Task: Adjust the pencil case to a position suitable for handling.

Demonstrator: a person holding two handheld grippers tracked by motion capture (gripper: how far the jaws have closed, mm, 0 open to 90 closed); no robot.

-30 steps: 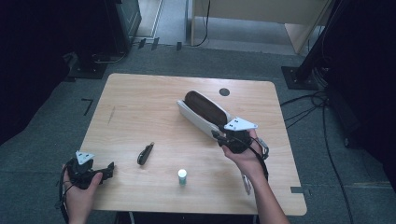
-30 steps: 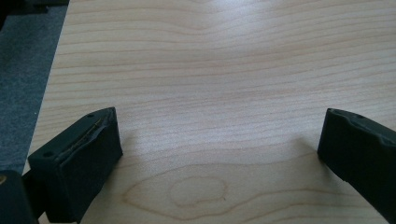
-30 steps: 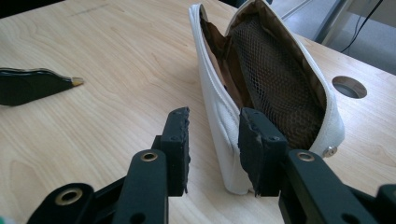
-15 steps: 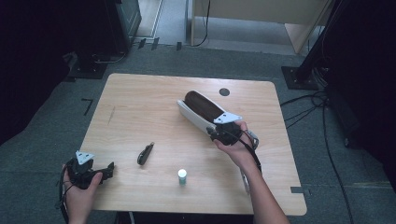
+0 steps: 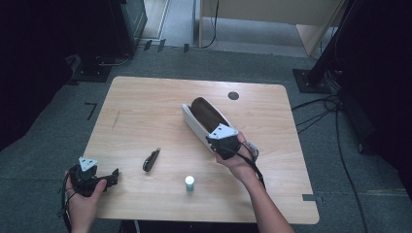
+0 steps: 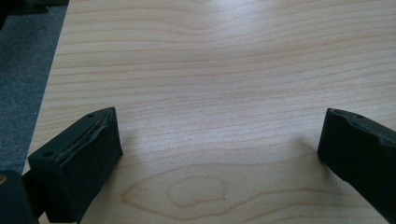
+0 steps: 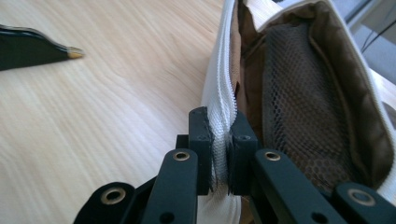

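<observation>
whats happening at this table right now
A person works at a light wooden table with a claw in each hand. The right claw has just closed on the white zippered edge of an open white pouch with a brown mesh lining, pinching the fabric. The left claw rests open at the near left corner, holding nothing. A small dark folded tool and a small white bottle with a green base sit untouched between them.

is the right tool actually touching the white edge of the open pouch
Touching. In the right gripper view the right tool has its two jaws pressed on either side of the pouch's white zipper edge, pinching the fabric with no gap.
</observation>
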